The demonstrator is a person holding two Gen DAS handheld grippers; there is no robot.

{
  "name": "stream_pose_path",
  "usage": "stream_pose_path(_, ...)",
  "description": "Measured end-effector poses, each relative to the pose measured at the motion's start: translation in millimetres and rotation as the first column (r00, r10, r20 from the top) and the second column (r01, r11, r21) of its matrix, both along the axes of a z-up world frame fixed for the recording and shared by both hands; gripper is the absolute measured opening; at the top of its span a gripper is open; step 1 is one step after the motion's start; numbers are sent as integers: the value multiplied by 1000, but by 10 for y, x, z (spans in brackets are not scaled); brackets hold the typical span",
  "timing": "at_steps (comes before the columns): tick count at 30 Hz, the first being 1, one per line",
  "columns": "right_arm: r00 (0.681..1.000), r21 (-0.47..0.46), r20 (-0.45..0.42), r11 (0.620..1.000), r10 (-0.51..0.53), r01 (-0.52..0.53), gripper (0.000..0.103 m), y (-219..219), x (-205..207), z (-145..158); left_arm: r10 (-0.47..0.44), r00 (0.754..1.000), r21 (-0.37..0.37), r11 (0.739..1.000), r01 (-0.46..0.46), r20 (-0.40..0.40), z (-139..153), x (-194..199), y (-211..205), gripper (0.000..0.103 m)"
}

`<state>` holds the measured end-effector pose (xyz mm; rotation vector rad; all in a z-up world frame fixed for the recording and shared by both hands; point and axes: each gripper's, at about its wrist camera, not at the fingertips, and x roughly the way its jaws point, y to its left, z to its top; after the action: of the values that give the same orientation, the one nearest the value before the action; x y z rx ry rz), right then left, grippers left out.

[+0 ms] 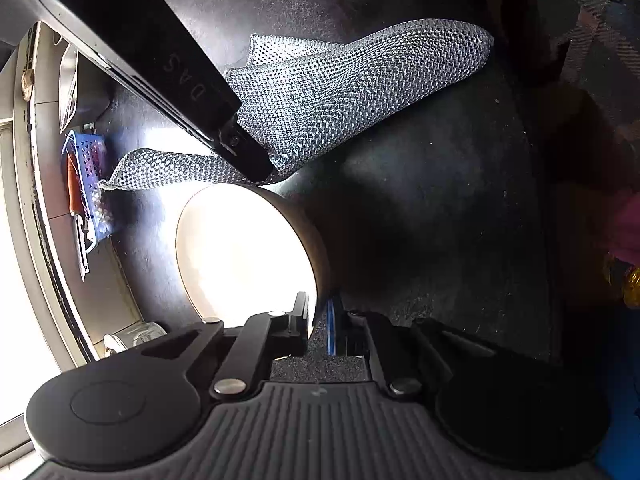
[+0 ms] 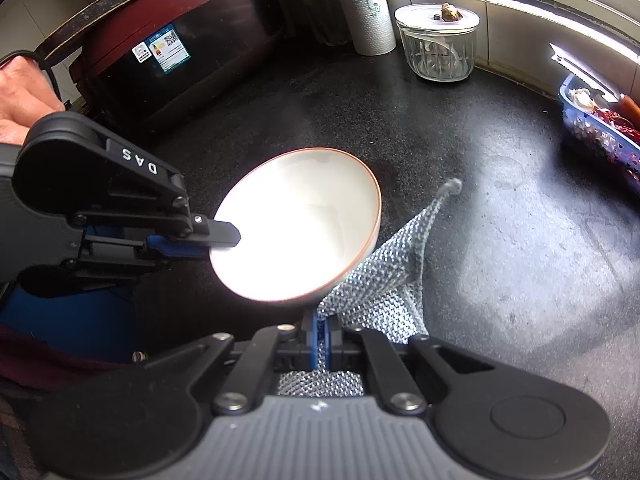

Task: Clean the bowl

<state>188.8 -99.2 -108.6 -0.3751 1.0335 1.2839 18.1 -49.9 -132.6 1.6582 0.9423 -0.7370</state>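
A white bowl with a thin red rim is held tilted above the black counter. My left gripper is shut on the bowl's rim at its left side; in the left wrist view the bowl fills the middle and the left gripper pinches its edge. My right gripper is shut on a grey mesh cloth just below the bowl's lower rim. The cloth hangs to the counter on the right. In the left wrist view the right gripper holds the cloth above the bowl.
A glass jar with a lid and a white paper roll stand at the back. A blue basket of food sits at the right by the window sill; it also shows in the left wrist view. A dark appliance stands back left.
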Motion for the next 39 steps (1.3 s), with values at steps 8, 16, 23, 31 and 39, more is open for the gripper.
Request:
stream_pose_path(8, 1000, 4, 0, 1000, -15, 15, 3, -68, -15, 44, 29, 999, -49, 998, -28, 32, 105, 3, 41, 50)
stream_pose_path(16, 995, 62, -34, 993, -96, 98, 3, -354, 35, 181, 117, 991, -139, 984, -108, 57, 224, 102, 82, 50)
stream_pose_path(23, 982, 150, -73, 971, -176, 185, 3, -691, 146, 487, 223, 971, -251, 948, -196, 83, 455, 165, 108, 50)
stream_pose_path(31, 947, 155, -86, 935, -308, 318, 5, -1245, 341, 532, 310, 949, -365, 892, -268, 63, 613, 237, 90, 50)
stream_pose_path(39, 924, 23, -60, 925, -377, 379, 13, -1295, 441, 301, 380, 924, -418, 848, -327, 48, 598, 305, 33, 50)
